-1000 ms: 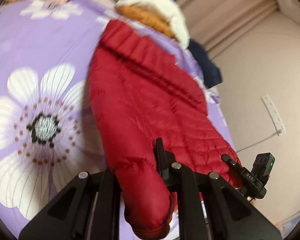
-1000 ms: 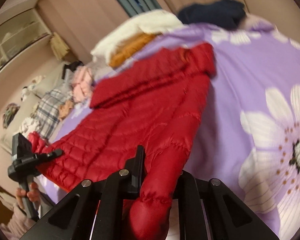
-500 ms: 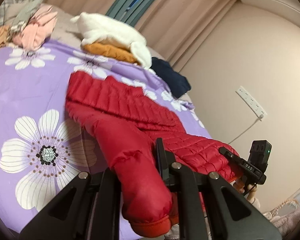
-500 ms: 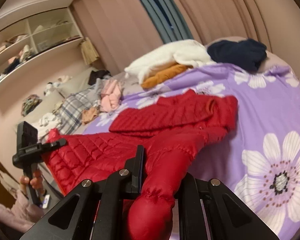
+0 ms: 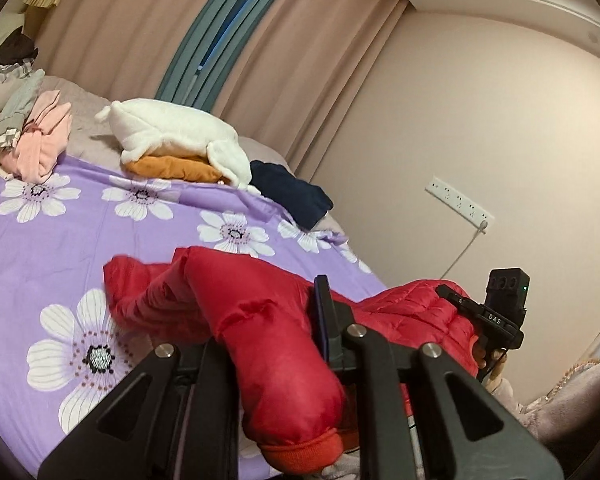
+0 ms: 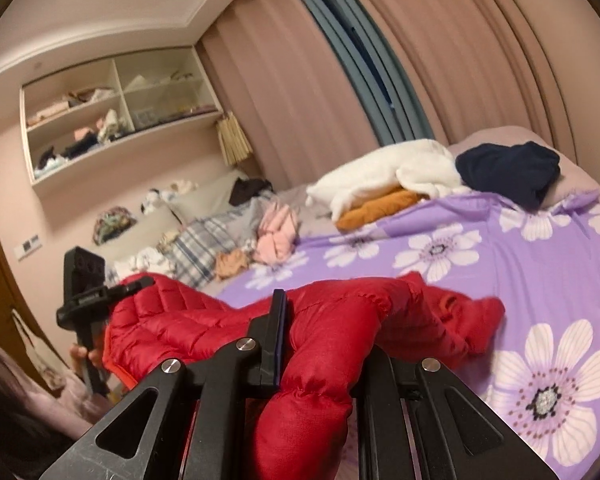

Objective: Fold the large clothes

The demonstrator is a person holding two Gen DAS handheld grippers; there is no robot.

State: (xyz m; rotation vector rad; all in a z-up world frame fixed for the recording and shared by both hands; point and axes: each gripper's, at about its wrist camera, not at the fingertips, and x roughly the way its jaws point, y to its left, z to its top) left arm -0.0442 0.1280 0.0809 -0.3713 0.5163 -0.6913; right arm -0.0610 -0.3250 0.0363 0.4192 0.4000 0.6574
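A red quilted down jacket (image 5: pixel 240 292) hangs between both grippers over the near edge of the purple flowered bed sheet (image 5: pixel 60 232). My left gripper (image 5: pixel 268 344) is shut on one red sleeve, whose cuff hangs below the fingers. My right gripper (image 6: pixel 324 344) is shut on the other sleeve of the jacket (image 6: pixel 340 320). The jacket's body is bunched and lifted, with its far end resting on the sheet (image 6: pixel 540 280). Each gripper also shows in the other's view, the right one (image 5: pixel 496 316) and the left one (image 6: pixel 88 300).
A white garment on an orange one (image 5: pixel 176 140) and a navy garment (image 5: pixel 292 196) lie at the far side of the bed. Pink and plaid clothes (image 6: pixel 260 232) are piled at the far left. A wall socket strip (image 5: pixel 460 200) and wall shelves (image 6: pixel 112 112) are behind.
Both grippers have risen and pulled back with the sleeves. The jacket, spread flat on the sheet before, is now lifted and bunched near the bed's edge.
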